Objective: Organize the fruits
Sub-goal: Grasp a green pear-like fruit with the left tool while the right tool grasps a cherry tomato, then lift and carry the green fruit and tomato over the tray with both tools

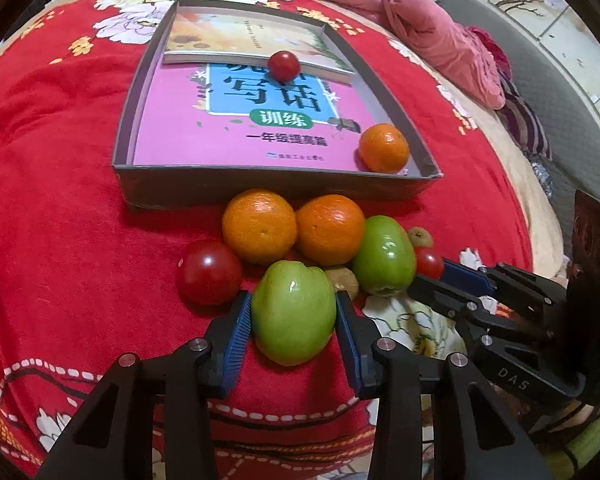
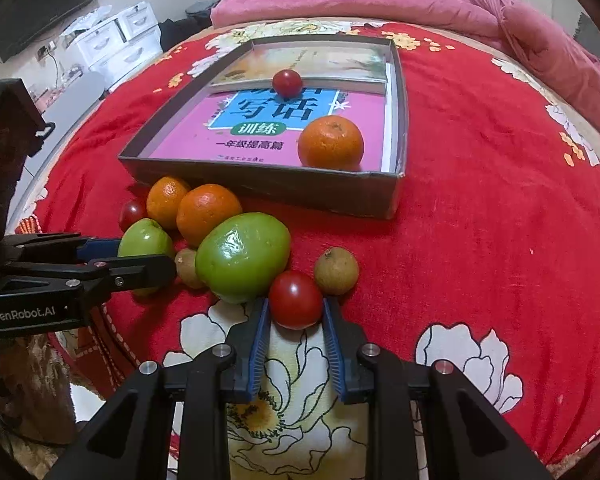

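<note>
The green fruit (image 1: 294, 312) is smooth and shiny. The oranges (image 1: 259, 226) have bumpy, dull skin. The red tomato (image 2: 295, 300) is glossy. The blanket (image 2: 480, 240) is soft, fuzzy cloth. The box (image 1: 276, 188) looks like dull cardboard, and the book (image 1: 240, 120) inside has a shiny paper cover.

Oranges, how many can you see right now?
3. One orange sits inside the box; two oranges lie side by side just outside its front wall. Others may be hidden.

Bright, even indoor light, probably from overhead, puts glare spots on the green fruit (image 1: 293, 312). Fisheye bending curves the edges into dark, slightly soft corners.
</note>
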`<state>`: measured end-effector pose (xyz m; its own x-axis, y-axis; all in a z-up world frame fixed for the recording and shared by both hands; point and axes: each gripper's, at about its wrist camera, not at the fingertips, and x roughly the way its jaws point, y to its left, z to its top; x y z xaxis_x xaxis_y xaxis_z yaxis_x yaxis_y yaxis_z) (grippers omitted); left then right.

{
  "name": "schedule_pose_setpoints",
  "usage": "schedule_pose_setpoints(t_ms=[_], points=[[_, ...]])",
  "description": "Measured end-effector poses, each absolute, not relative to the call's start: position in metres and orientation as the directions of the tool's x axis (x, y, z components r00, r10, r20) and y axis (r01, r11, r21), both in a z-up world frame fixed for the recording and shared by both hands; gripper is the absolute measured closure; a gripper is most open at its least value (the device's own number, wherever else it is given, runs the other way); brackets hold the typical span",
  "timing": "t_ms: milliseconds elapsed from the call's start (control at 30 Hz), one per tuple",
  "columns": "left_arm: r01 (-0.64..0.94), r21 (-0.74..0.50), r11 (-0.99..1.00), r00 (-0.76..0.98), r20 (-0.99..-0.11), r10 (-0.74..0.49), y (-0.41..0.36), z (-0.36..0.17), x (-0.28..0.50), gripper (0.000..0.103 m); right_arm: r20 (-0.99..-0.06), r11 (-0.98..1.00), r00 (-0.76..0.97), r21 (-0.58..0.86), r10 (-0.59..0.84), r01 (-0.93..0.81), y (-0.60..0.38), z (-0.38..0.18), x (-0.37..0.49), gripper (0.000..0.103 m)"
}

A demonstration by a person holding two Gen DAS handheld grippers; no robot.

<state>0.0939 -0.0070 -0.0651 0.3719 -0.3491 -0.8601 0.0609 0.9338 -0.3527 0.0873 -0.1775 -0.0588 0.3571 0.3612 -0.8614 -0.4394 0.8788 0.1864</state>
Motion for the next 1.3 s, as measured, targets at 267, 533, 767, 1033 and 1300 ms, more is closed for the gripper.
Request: schedule_pose_setpoints(t_ms=[267, 533, 767, 1033, 1300], points=[[0.113, -0.336, 0.935, 0.422, -0.836, -0.351, -0.018, -0.042, 0.084, 0.061, -0.806, 0.863, 0.413, 0.220, 0.423, -0.455, -0.184, -0.036, 0.079, 0.076], [0.116, -0.321, 0.940, 0.460, -0.821, -0.337, -0.014, -0.027, 0.083, 0.061, -0.772, 0.852, 0.447, 0.223, 0.451, -0.474, -0.184, -0.023, 0.077, 0.076], [0.112, -0.319, 0.941, 0.492, -0.805, -0.331, -0.009, -0.017, 0.082, 0.061, -0.744, 0.838, 0.473, 0.211, 0.472, -0.504, -0.182, -0.014, 0.075, 0.076], [0.112, -0.313, 0.943, 0.530, -0.784, -0.324, -0.004, -0.005, 0.083, 0.061, -0.718, 0.832, 0.499, 0.202, 0.484, -0.516, -0.182, -0.006, 0.074, 0.076], [0.093, -0.318, 0.944, 0.565, -0.764, -0.313, 0.007, 0.005, 0.086, 0.061, -0.705, 0.838, 0.520, 0.201, 0.483, -0.506, -0.185, -0.001, 0.075, 0.076]])
